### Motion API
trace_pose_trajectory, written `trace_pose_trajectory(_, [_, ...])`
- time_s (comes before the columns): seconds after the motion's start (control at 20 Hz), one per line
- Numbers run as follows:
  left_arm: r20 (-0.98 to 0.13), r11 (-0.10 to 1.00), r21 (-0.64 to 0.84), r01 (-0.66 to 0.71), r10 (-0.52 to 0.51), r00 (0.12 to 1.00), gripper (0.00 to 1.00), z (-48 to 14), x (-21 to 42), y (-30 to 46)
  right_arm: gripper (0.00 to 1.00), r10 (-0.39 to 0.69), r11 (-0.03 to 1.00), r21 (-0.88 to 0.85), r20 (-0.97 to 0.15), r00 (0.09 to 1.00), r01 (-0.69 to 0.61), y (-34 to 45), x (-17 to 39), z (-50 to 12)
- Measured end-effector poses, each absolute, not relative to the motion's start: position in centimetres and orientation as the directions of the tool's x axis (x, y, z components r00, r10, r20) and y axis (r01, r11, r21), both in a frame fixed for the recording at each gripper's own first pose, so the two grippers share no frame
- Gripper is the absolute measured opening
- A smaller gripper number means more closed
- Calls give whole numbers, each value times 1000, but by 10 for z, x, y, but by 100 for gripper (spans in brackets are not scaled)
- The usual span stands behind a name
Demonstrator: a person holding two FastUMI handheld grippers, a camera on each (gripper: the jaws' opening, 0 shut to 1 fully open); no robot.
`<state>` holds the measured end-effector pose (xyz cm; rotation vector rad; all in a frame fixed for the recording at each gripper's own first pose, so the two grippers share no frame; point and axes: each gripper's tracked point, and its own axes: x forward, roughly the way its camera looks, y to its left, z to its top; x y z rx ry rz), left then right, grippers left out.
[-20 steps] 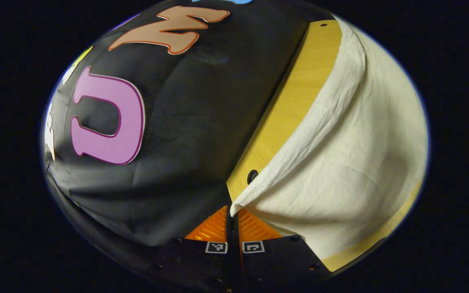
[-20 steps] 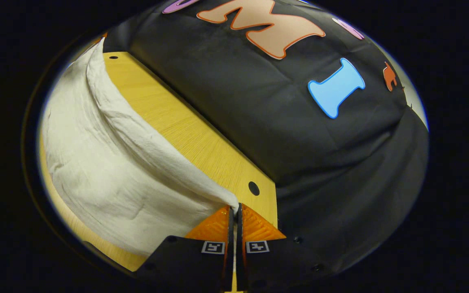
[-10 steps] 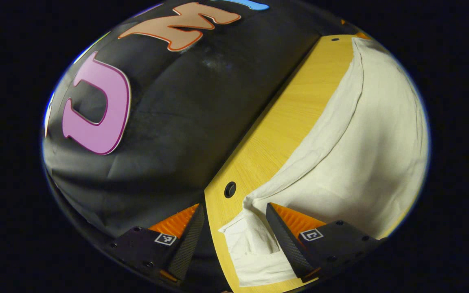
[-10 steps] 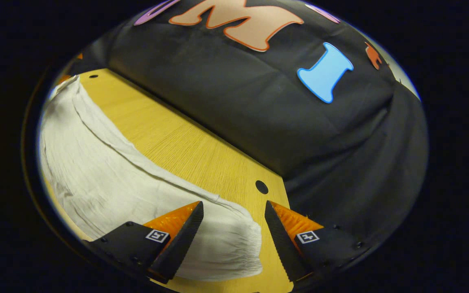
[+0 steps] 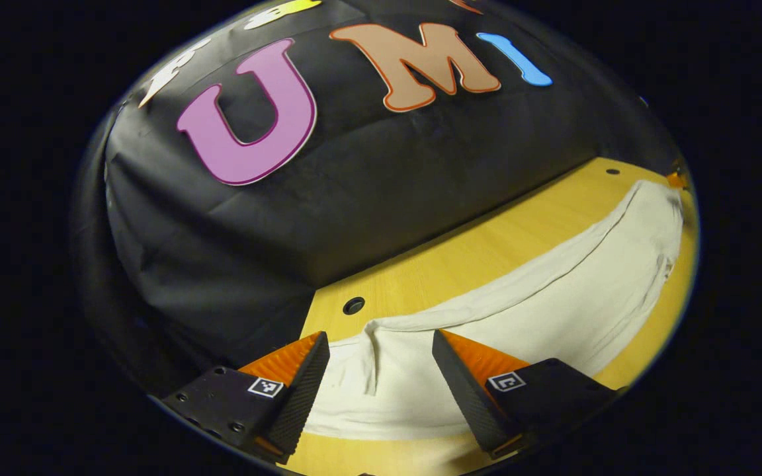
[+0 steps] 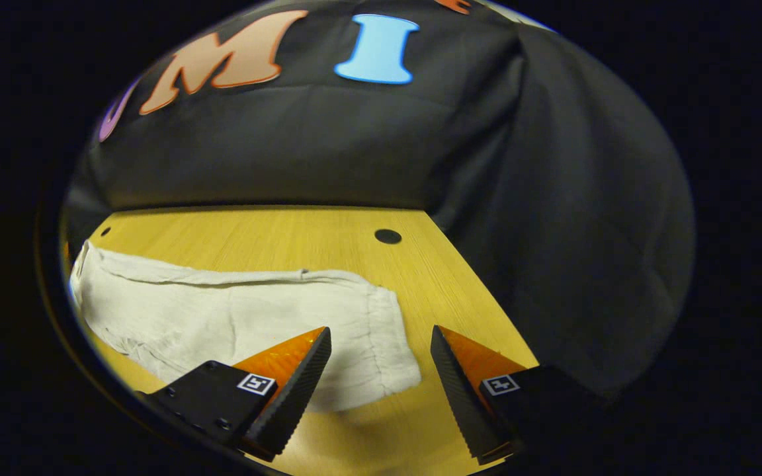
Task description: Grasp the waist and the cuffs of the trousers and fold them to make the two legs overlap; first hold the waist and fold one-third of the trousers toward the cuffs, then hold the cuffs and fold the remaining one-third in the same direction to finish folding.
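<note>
- Both grippers, my left gripper (image 5: 381, 370) and right gripper (image 6: 381, 370), gape wide, holding nothing.
- Cream crinkled cotton trousers (image 6: 235, 317) lie flat on the yellow wooden surface (image 6: 275, 238).
- Next I should pinch the gathered waist (image 6: 391, 344) squarely at both corners.

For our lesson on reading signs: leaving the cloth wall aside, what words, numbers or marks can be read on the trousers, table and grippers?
Cream crumpled cloth trousers: no text.
Yellow wooden table: no text, just a round dark hole.
Left gripper: small square black-and-white markers, coded patterns, no words.
Right gripper: like square markers, no words.
</note>
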<state>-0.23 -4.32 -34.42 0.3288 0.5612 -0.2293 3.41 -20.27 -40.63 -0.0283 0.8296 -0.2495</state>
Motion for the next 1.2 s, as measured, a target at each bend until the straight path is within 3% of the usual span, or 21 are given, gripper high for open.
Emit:
trace_pose_trajectory(0.35, [-543,976,89,200,-121,831,96,-322,4,-48,99,-170,915,83,-808,565,395,-211,9,-441])
trace_pose_trajectory(0.55, [-543,984,91,154,-81,836,96,-307,7,-49,94,-127,849,172,-851,510,499,-206,7,-459])
trace_pose_trajectory(0.65, [-548,985,99,140,-64,834,96,-305,8,-53,97,-108,823,194,-869,482,534,-204,6,-467])
trace_pose_trajectory(0.75, [-551,988,100,121,-46,833,96,-304,7,-54,91,-107,813,210,-863,493,543,-205,14,-469])
trace_pose_trajectory(0.8, [-550,989,100,111,-38,834,96,-303,7,-55,80,-106,808,206,-870,481,551,-205,13,-470])
trace_pose_trajectory(0.95, [-556,991,104,87,-14,831,96,-300,12,-56,61,-104,804,202,-878,467,559,-209,13,-471])
trace_pose_trajectory(1.05, [-563,992,104,74,-3,827,96,-298,9,-56,32,-69,807,234,-874,480,542,-208,15,-471])
trace_pose_trajectory(1.1, [-562,992,103,71,-1,827,96,-298,9,-56,13,-60,811,241,-872,486,533,-207,18,-470])
trace_pose_trajectory(1.2, [-557,992,108,71,1,831,96,-297,11,-55,17,-46,832,251,-858,512,496,-203,22,-458])
